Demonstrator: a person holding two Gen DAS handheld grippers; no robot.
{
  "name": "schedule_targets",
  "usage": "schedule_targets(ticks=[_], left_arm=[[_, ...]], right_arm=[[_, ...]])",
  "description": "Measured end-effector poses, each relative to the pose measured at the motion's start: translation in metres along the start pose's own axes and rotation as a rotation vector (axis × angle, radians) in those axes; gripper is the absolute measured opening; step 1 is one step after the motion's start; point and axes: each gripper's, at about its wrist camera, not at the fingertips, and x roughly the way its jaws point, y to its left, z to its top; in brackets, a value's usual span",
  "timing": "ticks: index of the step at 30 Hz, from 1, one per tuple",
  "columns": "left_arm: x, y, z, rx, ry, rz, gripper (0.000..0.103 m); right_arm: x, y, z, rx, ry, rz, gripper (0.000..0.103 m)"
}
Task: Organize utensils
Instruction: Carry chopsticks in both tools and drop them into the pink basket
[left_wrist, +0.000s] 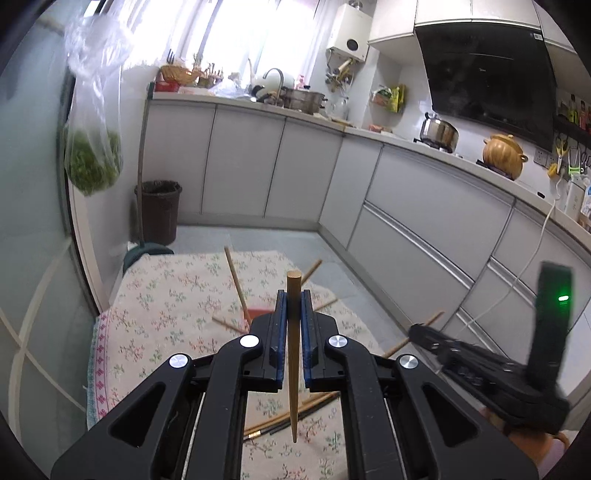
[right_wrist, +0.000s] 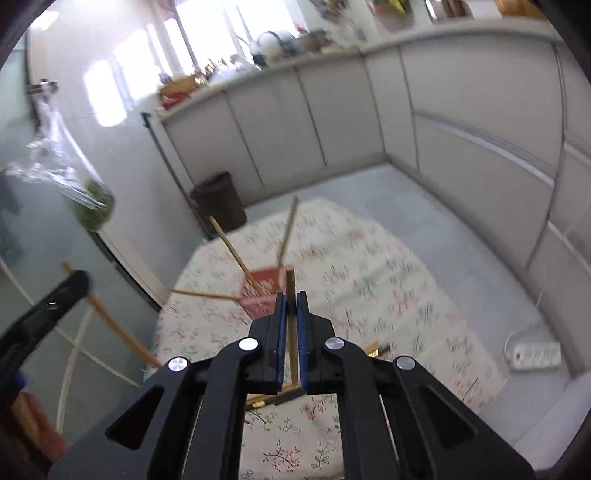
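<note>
My left gripper (left_wrist: 294, 295) pinches one chopstick (left_wrist: 294, 354); my right gripper (right_wrist: 291, 297) pinches another chopstick (right_wrist: 291, 317). Only the right view shows a power strip (right_wrist: 535, 354) lying right of it.

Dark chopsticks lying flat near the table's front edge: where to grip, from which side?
Both grippers already hold a chopstick each, so free one first. Then take the dark chopsticks near mid-length, coming straight down from above with the jaws across their length: they lie flat and side by side on the tablecloth, so only the top is open.
</note>
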Motion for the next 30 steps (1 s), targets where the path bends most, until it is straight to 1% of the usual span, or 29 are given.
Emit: schedule_targets(ticks=[6,10,14,17,20,23,25,26,27,28,30], left_arm=[[0.008,-0.007,0.051,0.003,-0.088,0.045,0.006],[0.022,-0.005,0.075,-0.010,-0.132,0.073,0.006],[0.041,0.000,0.088,-0.015,-0.153,0.101,0.006],[0.059,0.006,0.092,-0.029,-0.154,0.118,0.006],[0.083,0.013,0.086,-0.039,-0.146,0.147,0.006],[0.112,0.021,0.072,-0.050,-0.127,0.153,0.007],[0.129,0.027,0.060,-0.052,-0.089,0.166,0.008],[0.132,0.031,0.053,-0.065,-0.078,0.160,0.020],[0.132,0.035,0.050,-0.078,-0.074,0.155,0.027],[0.127,0.039,0.046,-0.093,-0.084,0.150,0.038],[0.113,0.041,0.045,-0.091,-0.122,0.158,0.043]], right_arm=[[-0.024,0.014,0.061,-0.003,-0.085,0.060,0.006],[-0.021,0.012,0.084,0.004,-0.126,0.075,0.006],[-0.016,0.013,0.101,0.013,-0.135,0.091,0.006],[-0.007,0.015,0.105,0.007,-0.140,0.094,0.006],[0.007,0.016,0.104,0.009,-0.135,0.095,0.006],[0.020,0.017,0.103,0.008,-0.129,0.093,0.006],[0.029,0.015,0.103,0.013,-0.118,0.091,0.006],[0.035,0.015,0.103,0.015,-0.112,0.091,0.006],[0.038,0.015,0.102,0.016,-0.110,0.092,0.006],[0.043,0.016,0.102,0.015,-0.112,0.090,0.006],[0.050,0.019,0.102,0.006,-0.117,0.086,0.006]])
